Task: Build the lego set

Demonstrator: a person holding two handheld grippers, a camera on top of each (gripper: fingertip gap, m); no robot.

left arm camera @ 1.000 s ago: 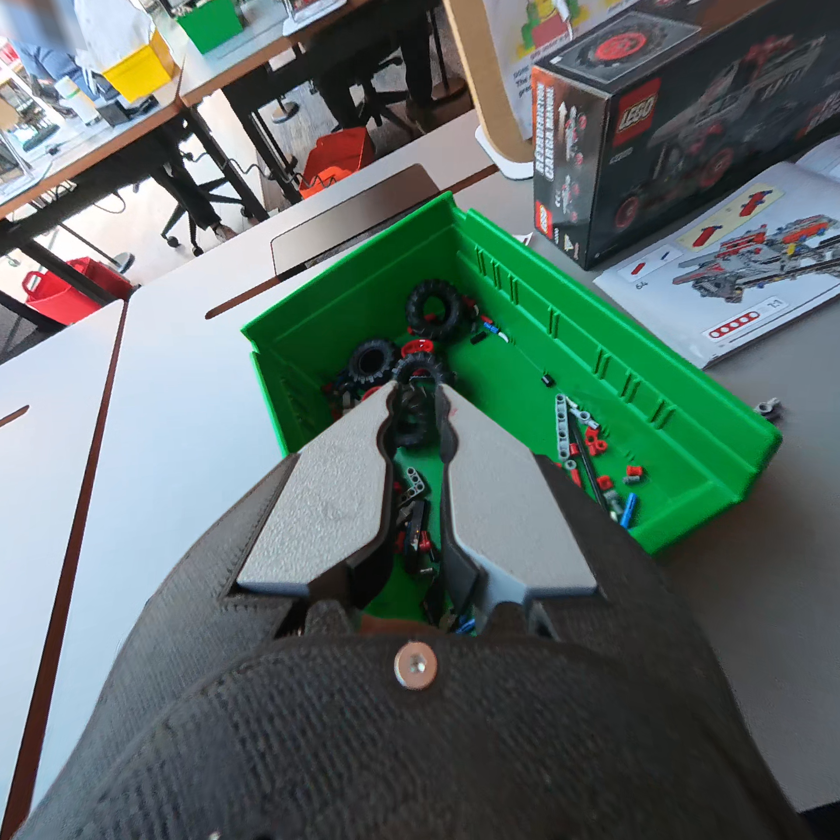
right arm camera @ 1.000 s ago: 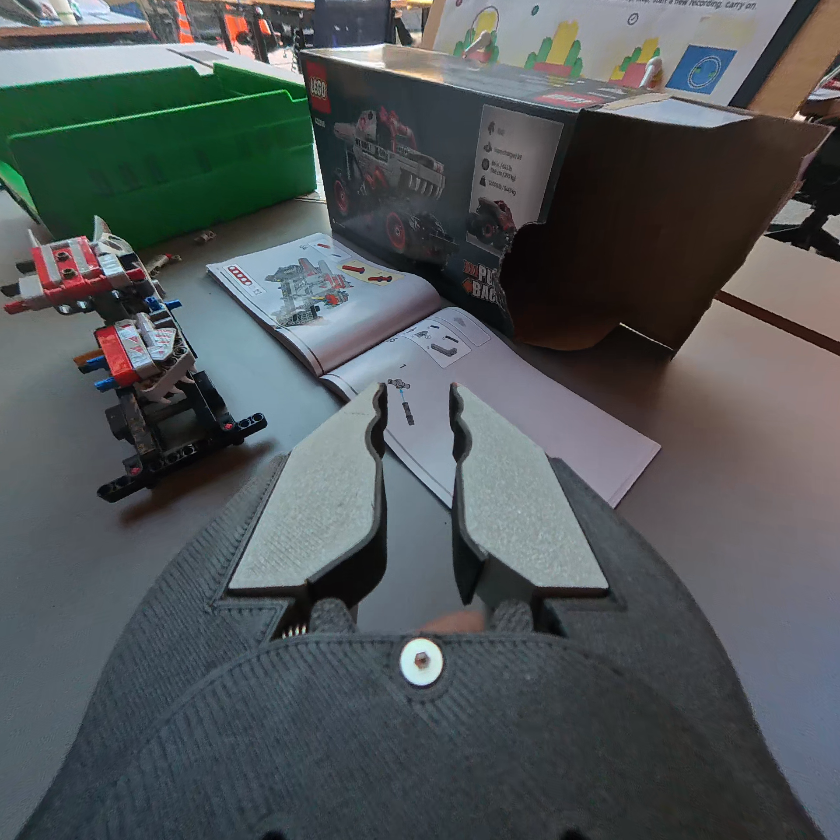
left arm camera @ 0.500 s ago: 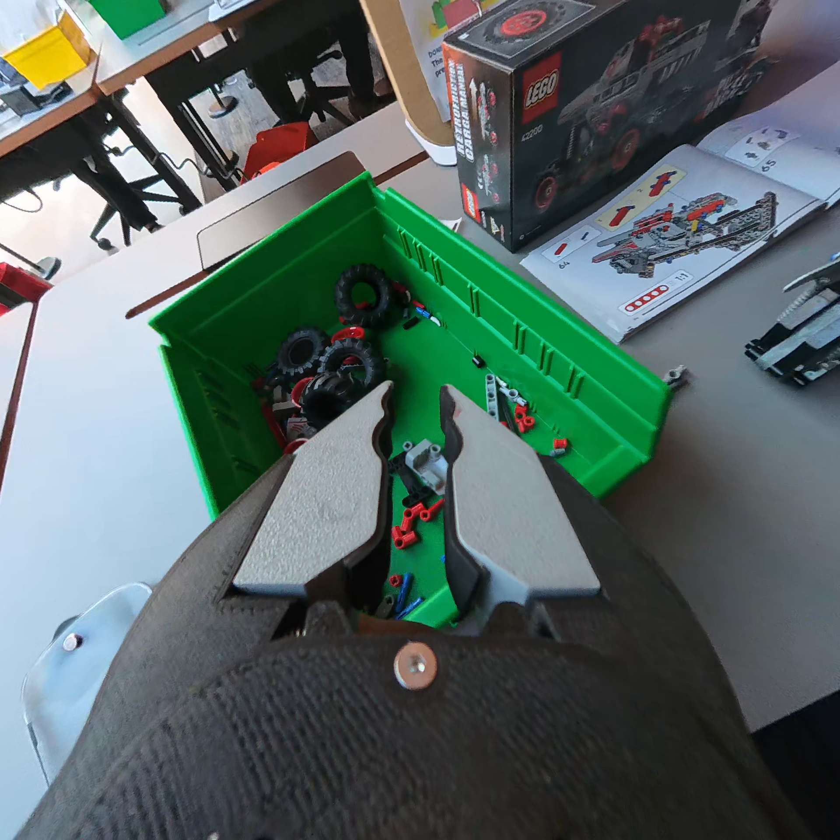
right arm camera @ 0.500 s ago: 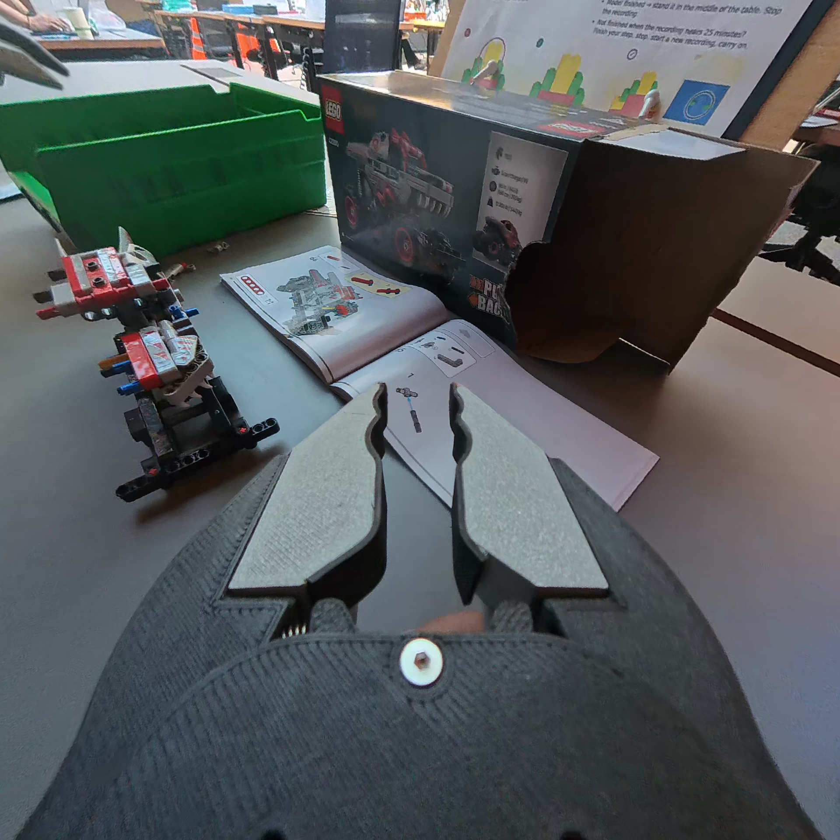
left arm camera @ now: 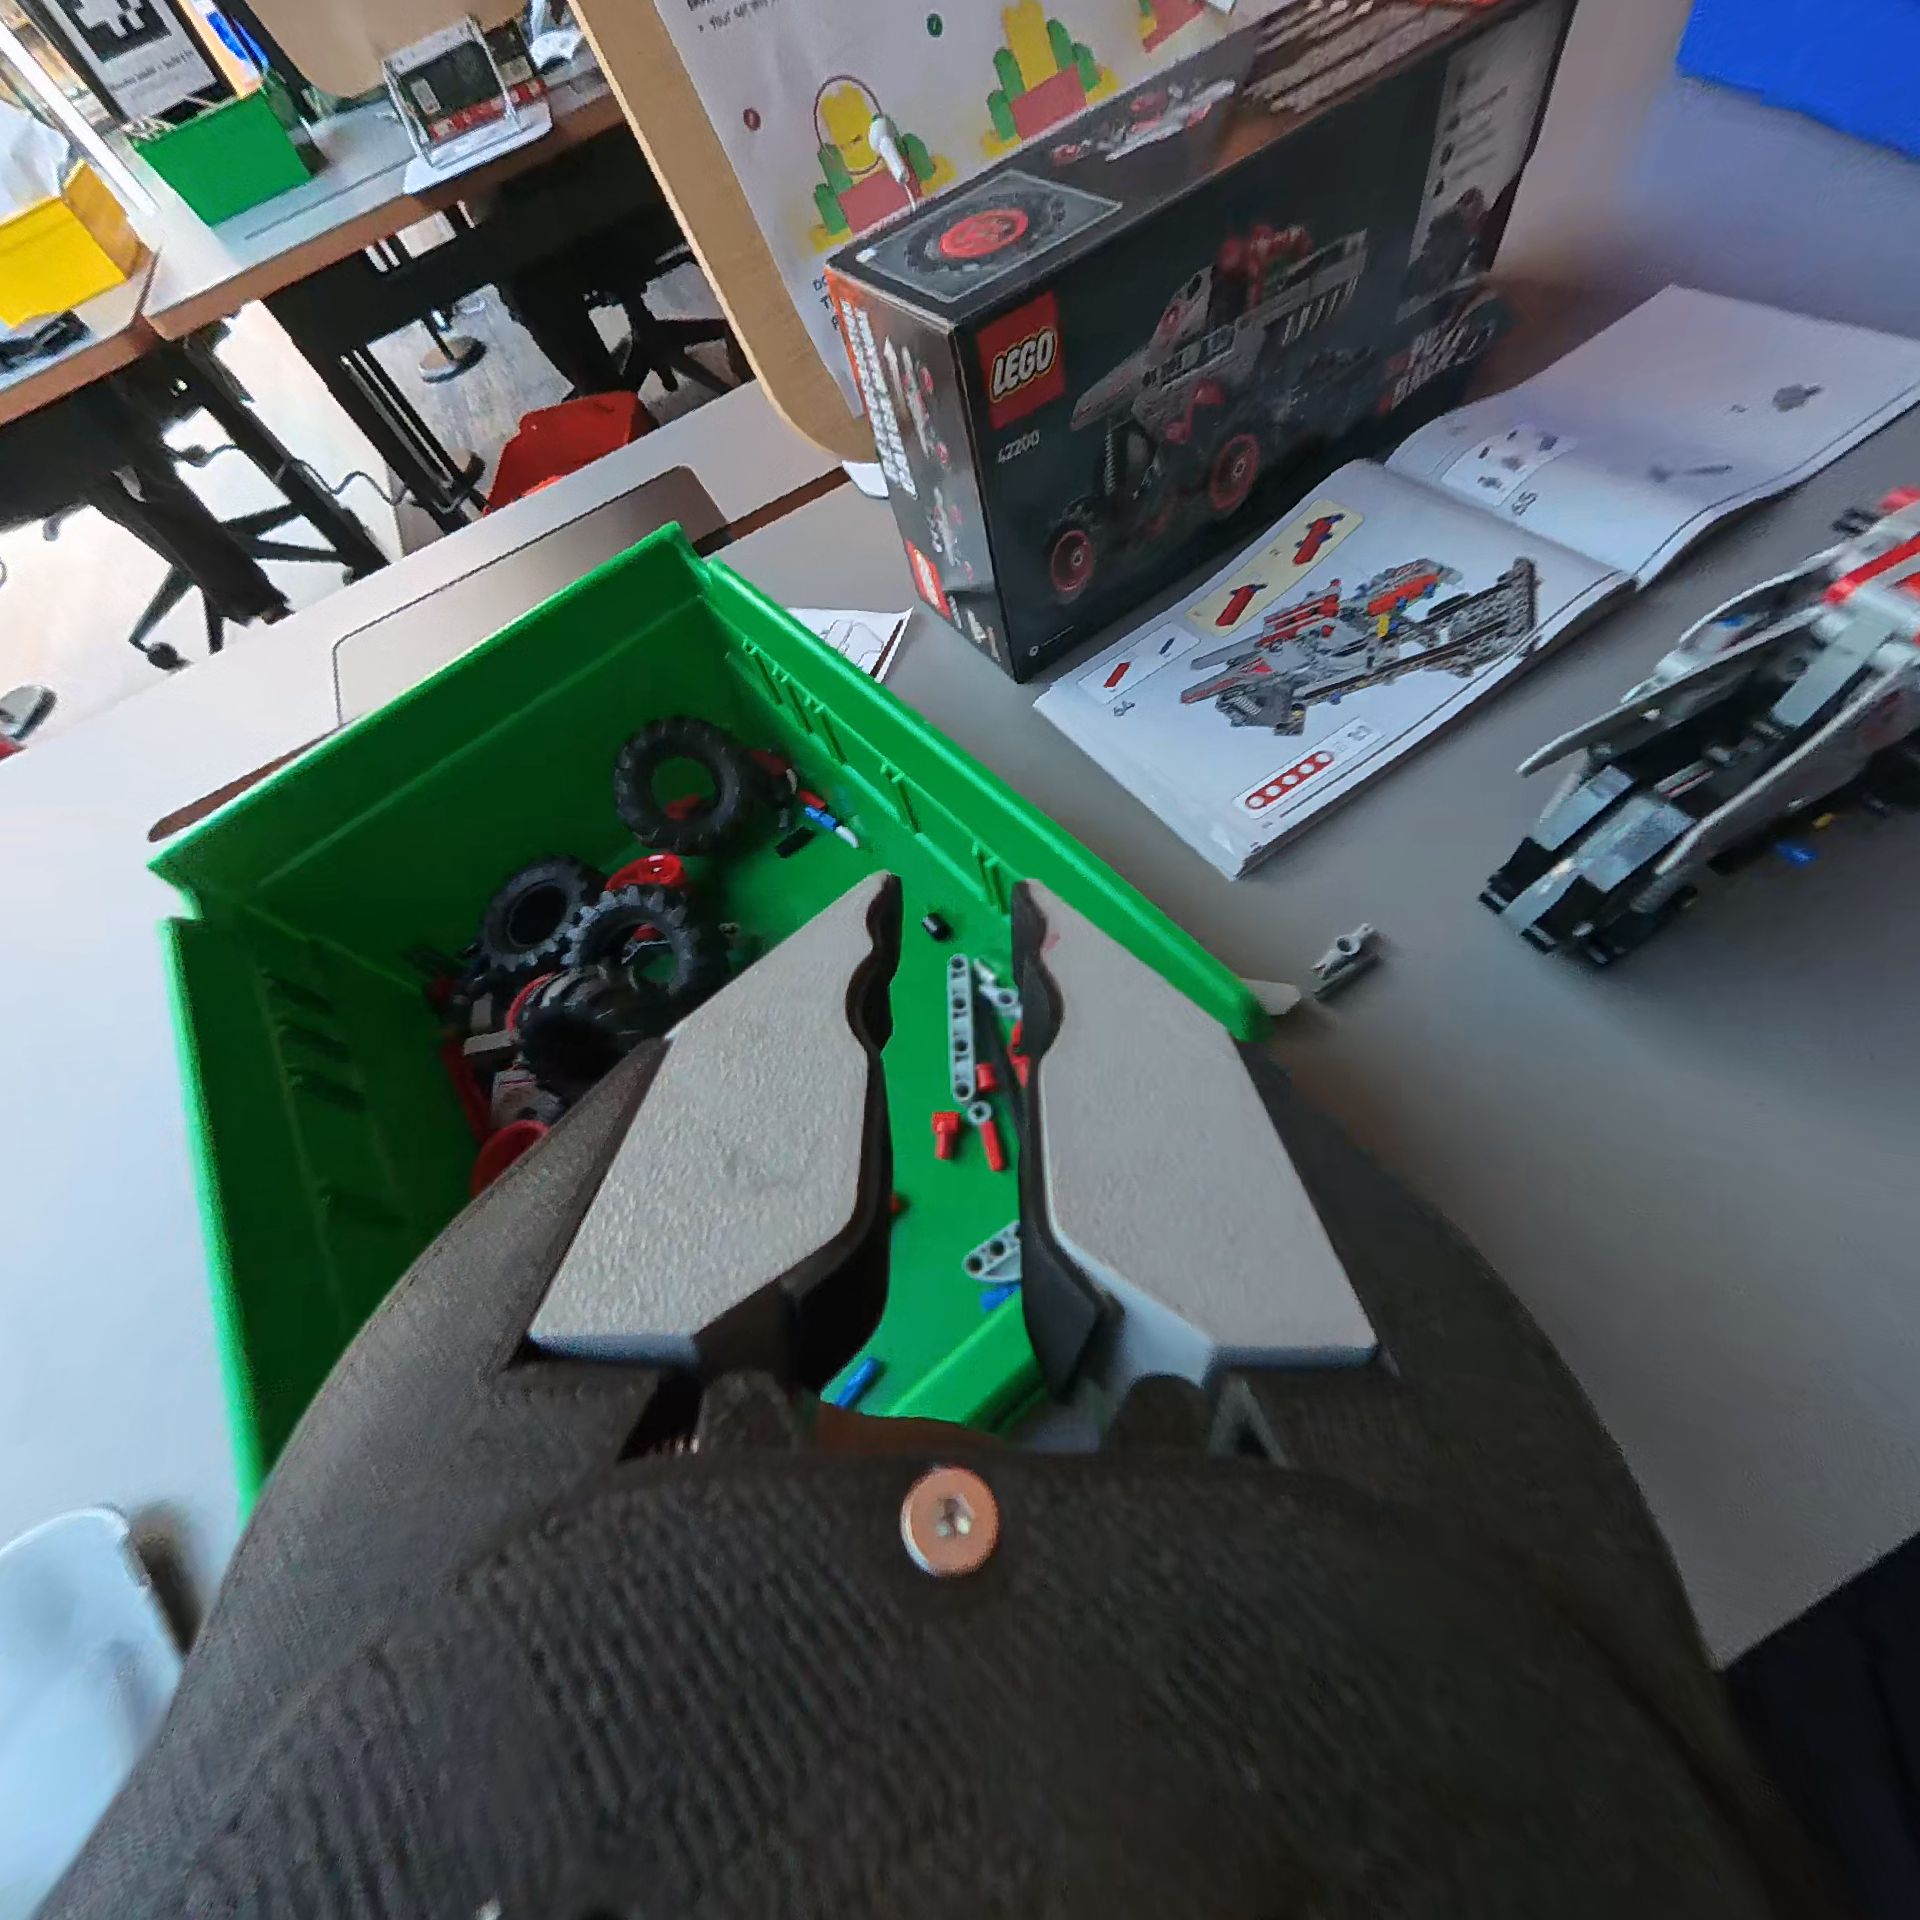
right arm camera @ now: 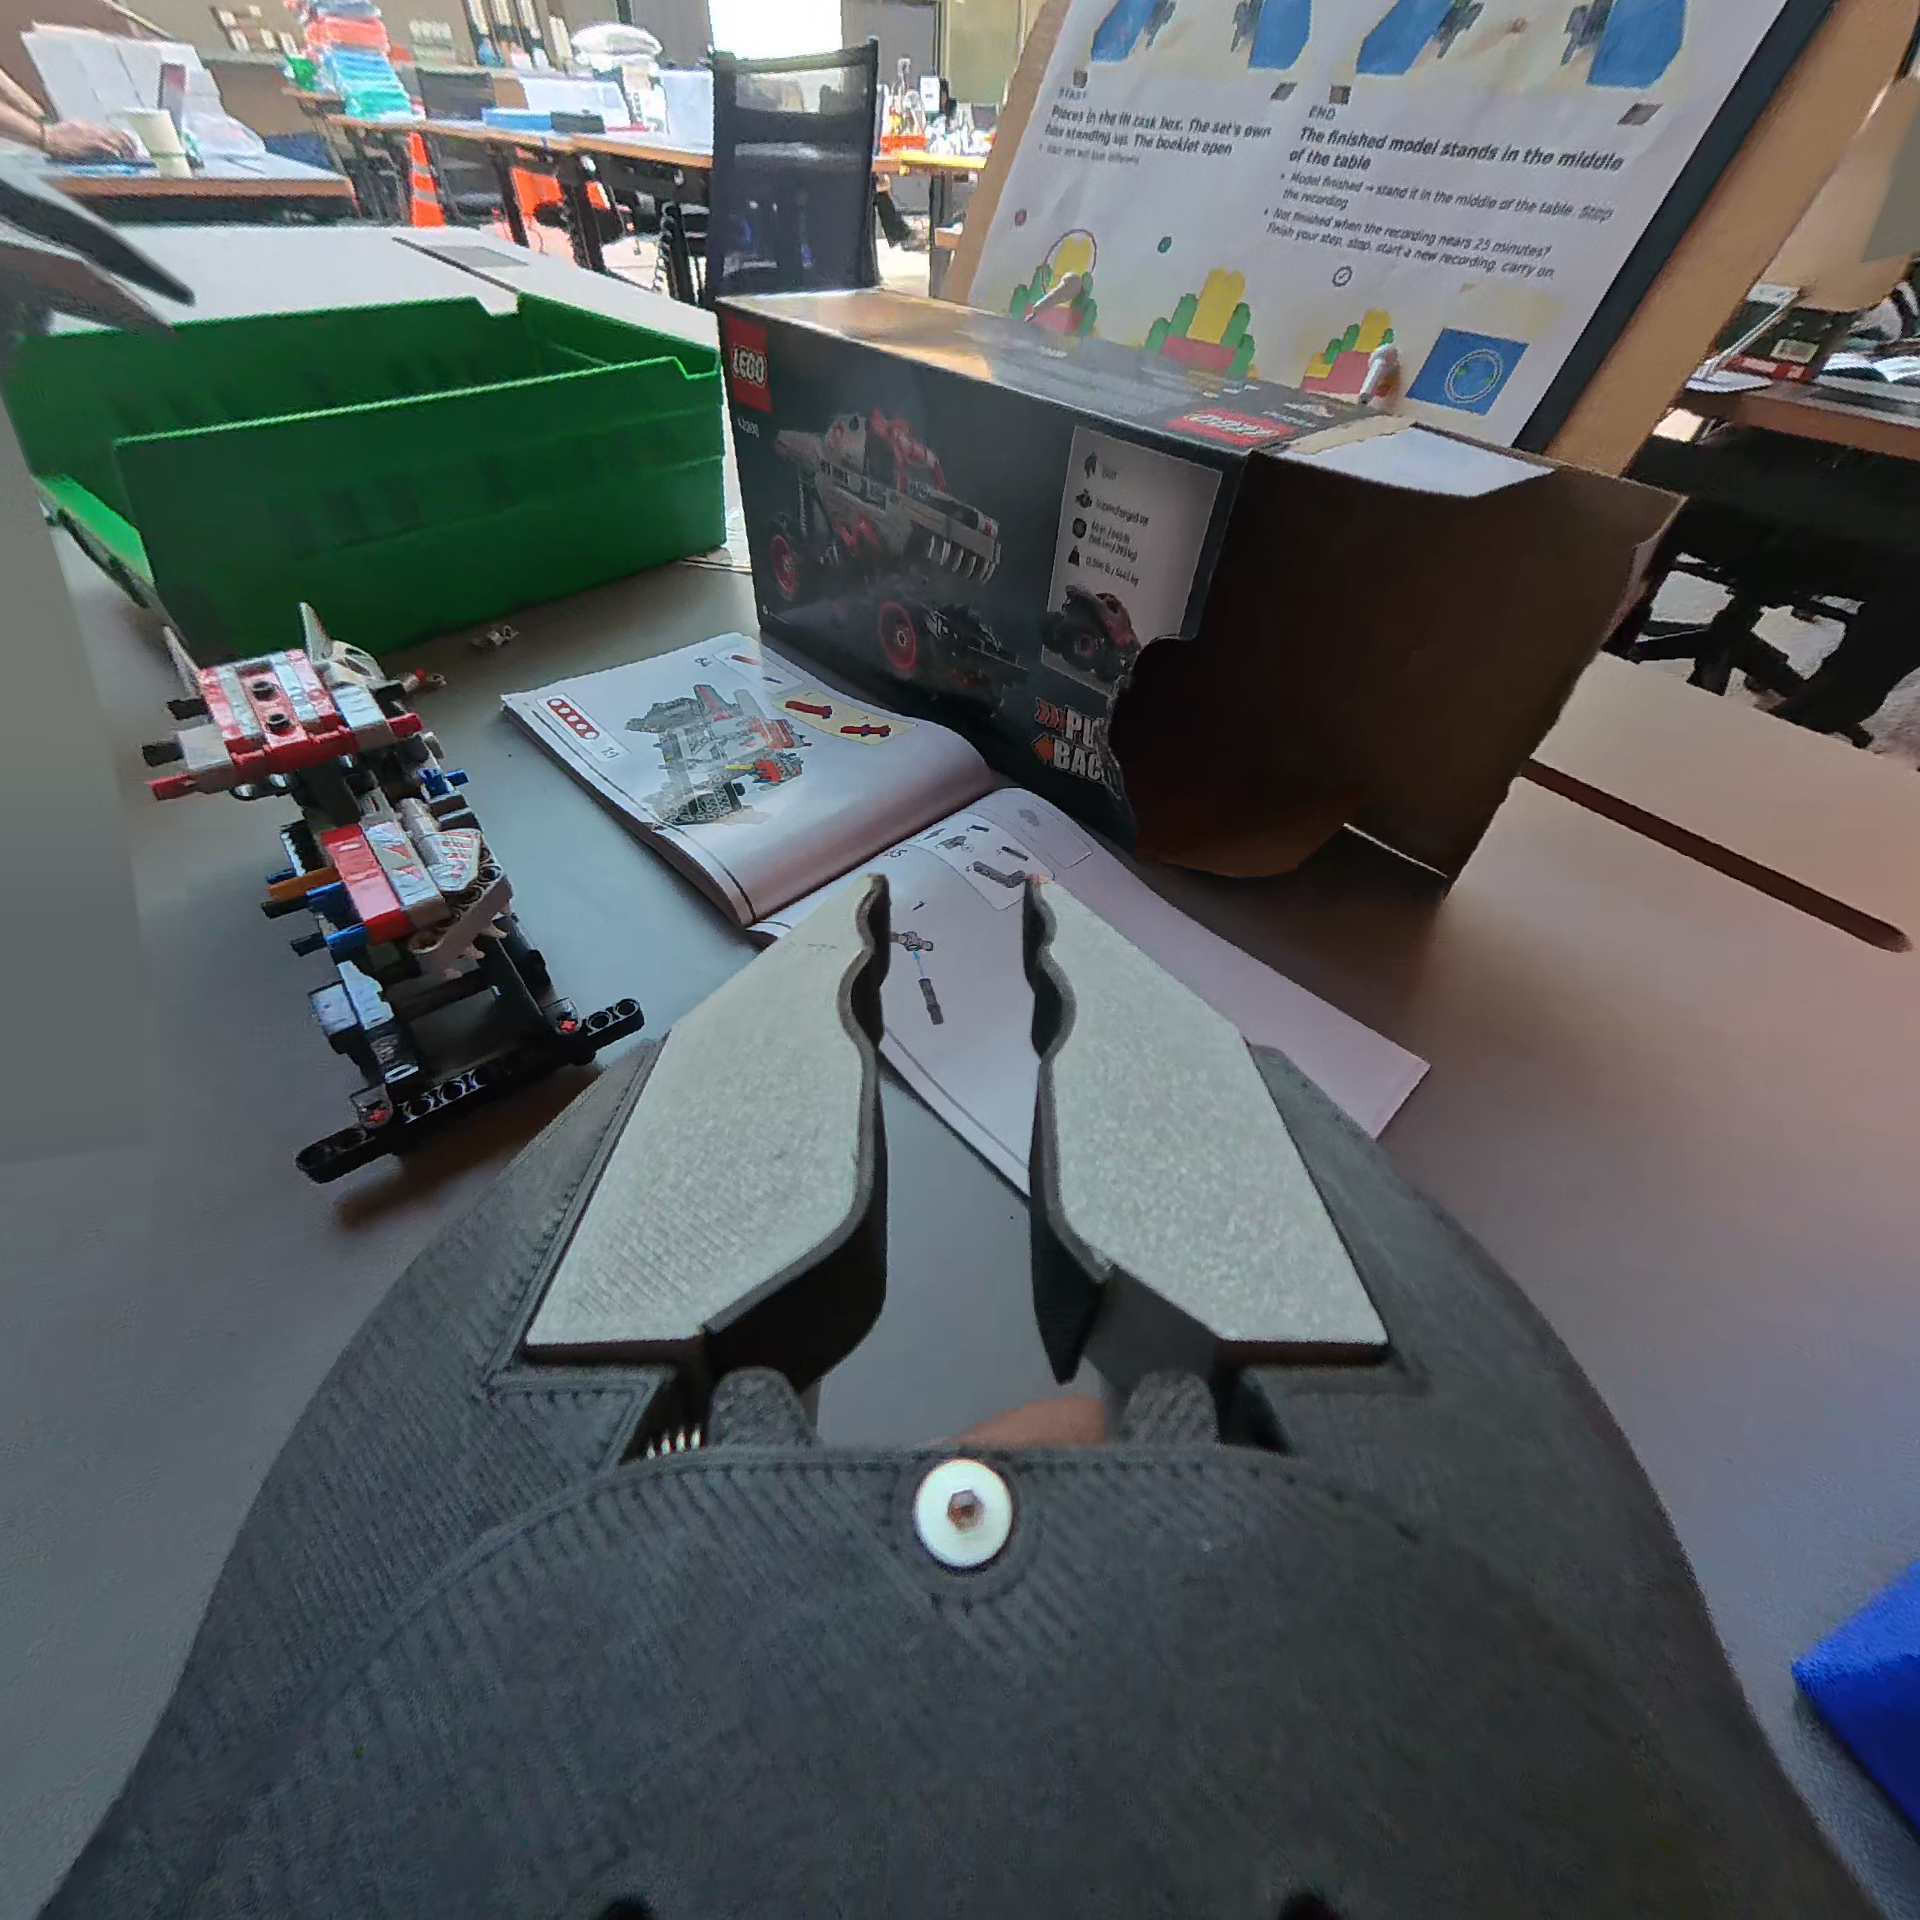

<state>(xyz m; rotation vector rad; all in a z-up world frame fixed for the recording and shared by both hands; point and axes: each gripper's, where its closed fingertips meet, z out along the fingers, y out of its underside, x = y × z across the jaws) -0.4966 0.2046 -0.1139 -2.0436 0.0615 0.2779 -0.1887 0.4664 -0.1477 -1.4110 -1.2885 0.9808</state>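
Note:
A green bin (left arm camera: 1101, 894) holds black tyres (left arm camera: 681, 784) and small red, grey and blue pieces (left arm camera: 966, 1029). My left gripper (left arm camera: 948, 904) is open and empty, held above the bin's near right part. The half-built red, grey and black truck model (right arm camera: 374, 862) lies on the table left of my right gripper (right arm camera: 956, 902), which is open and empty over the open instruction booklet (right arm camera: 790, 790). The model also shows at the right edge of the left wrist view (left arm camera: 1714, 790). The bin shows at the back left in the right wrist view (right arm camera: 416, 488).
The dark set box (left arm camera: 1195, 353) stands behind the booklet (left arm camera: 1382, 623), its open brown end (right arm camera: 1382, 665) facing right. A small grey piece (left arm camera: 1345, 951) lies on the table right of the bin. A poster board (right arm camera: 1382, 197) leans behind the box. A blue object (right arm camera: 1870, 1683) sits at the lower right. Left tips to right tips: about 40 centimetres.
My left gripper has pulled back and up from the tyres and swung right, bringing the box, booklet and model into view. It stays open. The right gripper has barely shifted.

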